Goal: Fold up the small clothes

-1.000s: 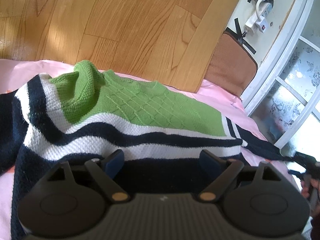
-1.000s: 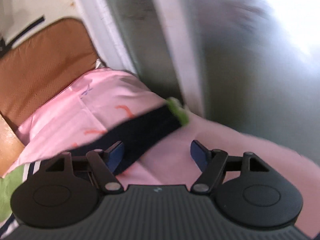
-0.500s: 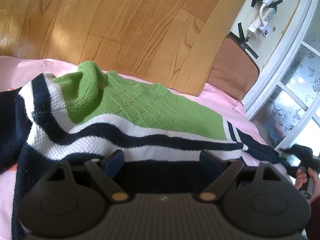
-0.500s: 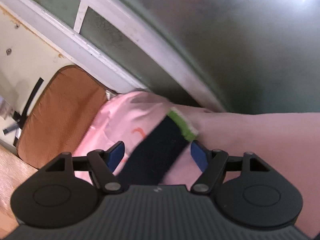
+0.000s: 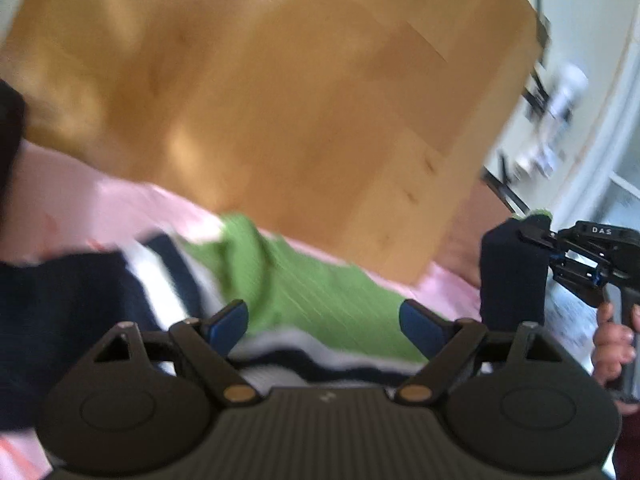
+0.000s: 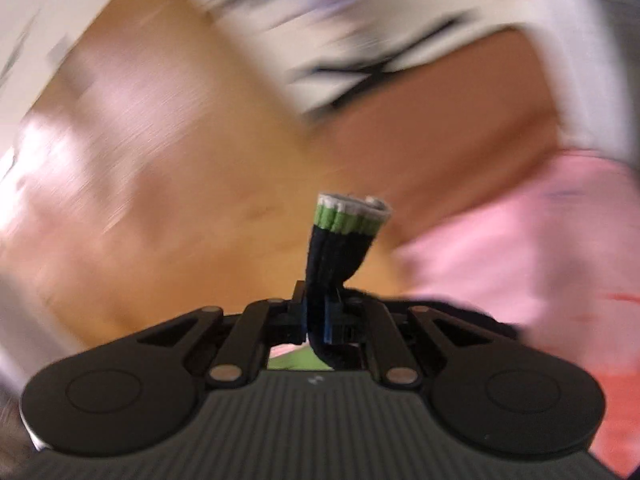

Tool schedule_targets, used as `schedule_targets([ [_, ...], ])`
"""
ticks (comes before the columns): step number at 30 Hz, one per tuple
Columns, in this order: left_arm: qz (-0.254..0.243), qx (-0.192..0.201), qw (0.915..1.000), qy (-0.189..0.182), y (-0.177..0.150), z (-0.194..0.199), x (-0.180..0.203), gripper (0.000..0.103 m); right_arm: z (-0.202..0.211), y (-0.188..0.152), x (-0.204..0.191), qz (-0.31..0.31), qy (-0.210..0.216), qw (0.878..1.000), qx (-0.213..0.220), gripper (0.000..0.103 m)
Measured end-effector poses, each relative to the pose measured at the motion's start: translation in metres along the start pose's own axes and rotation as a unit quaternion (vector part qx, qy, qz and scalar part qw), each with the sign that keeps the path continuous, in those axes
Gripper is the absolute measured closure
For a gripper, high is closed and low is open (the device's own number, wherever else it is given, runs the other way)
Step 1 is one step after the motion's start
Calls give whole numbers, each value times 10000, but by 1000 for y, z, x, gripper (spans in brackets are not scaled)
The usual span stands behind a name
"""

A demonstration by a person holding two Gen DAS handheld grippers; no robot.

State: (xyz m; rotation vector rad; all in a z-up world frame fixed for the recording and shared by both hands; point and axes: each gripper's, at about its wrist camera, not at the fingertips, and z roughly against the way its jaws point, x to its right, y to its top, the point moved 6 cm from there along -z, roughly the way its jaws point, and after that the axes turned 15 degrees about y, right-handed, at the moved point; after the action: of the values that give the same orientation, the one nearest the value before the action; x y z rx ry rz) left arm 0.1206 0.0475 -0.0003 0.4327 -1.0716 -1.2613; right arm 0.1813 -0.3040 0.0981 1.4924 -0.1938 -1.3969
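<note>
Sleeve (image 6: 340, 256) was clamped by R gripper (image 6: 318, 320) since 0.5 s ago and lifted at 3 o'clock of sweater (image 5: 304, 292); L gripper (image 5: 324, 320) was kept wide, empty. Sleeve fold judged begun.

Blurred honey-coloured wooden plank floor (image 5: 280, 100); pink fabric sheet (image 6: 540, 248); brown cushion (image 6: 460, 120) against white wall (image 5: 580, 8).

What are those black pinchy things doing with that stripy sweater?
A person is folding a small sweater on a pink sheet, with a pinching tool in each hand. The right gripper is shut on the sleeve, a dark one with a green and white cuff, and holds it up off the sheet. The left gripper is open and hovers over the green part of the sweater, holding nothing. Both pictures are blurry.
</note>
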Motion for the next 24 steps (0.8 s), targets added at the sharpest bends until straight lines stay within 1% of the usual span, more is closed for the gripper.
schedule_targets([
  [2, 215, 96, 9996, 174, 11, 2, -16, 17, -40, -16, -28, 180, 312, 9985, -423, 93],
  [4, 481, 76, 9985, 268, 20, 0, -31, 17, -81, -42, -46, 341, 463, 9944, -892, 93],
  [6, 720, -24, 9971, 237, 26, -2, -42, 17, -112, -73, -52, 469, 518, 9875, -1413, 88],
  [7, 854, -99, 9961, 215, 27, -4, -46, 17, -124, -90, -50, 489, 537, 9819, -1747, 85],
  [8, 931, -143, 9953, 223, 27, -5, -48, 17, -132, -104, -45, 451, 518, 9760, -2066, 69],
  [9, 1005, -188, 9945, 234, 28, -6, -51, 17, -133, -113, -39, 415, 381, 9736, -2210, 58],
  [11, 1072, -252, 9936, 236, 28, -8, -52, 17, -120, -108, -21, 294, 248, 9793, -1987, 57],
  [12, 1086, -265, 9935, 222, 27, -7, -52, 17, -108, -97, -8, 169, 161, 9843, -1751, 55],
  [13, 1090, -273, 9934, 227, 27, -8, -51, 17, -92, -88, 1, 102, 12, 9883, -1519, 54],
  [15, 1078, -277, 9935, 254, 24, -9, -50, 17, -59, -70, 24, 137, -487, 9931, -1058, 45],
  [17, 1057, -289, 9936, 258, 23, -9, -48, 17, -31, -58, 54, 251, -1181, 9897, -767, 40],
  [19, 1023, -290, 9939, 290, 22, -10, -47, 17, -13, -57, 82, 111, -1614, 9847, -647, 39],
  [21, 977, -284, 9942, 340, 21, -10, -46, 17, 0, -62, 108, -310, -1752, 9822, -601, 39],
  [22, 961, -278, 9943, 363, 21, -10, -47, 17, -1, -67, 116, -509, -1721, 9818, -617, 38],
  [23, 957, -266, 9944, 371, 21, -10, -47, 17, -3, -72, 120, -635, -1637, 9822, -664, 46],
  [24, 950, -239, 9944, 391, 22, -9, -48, 17, -2, -76, 119, -595, -1599, 9830, -681, 77],
])
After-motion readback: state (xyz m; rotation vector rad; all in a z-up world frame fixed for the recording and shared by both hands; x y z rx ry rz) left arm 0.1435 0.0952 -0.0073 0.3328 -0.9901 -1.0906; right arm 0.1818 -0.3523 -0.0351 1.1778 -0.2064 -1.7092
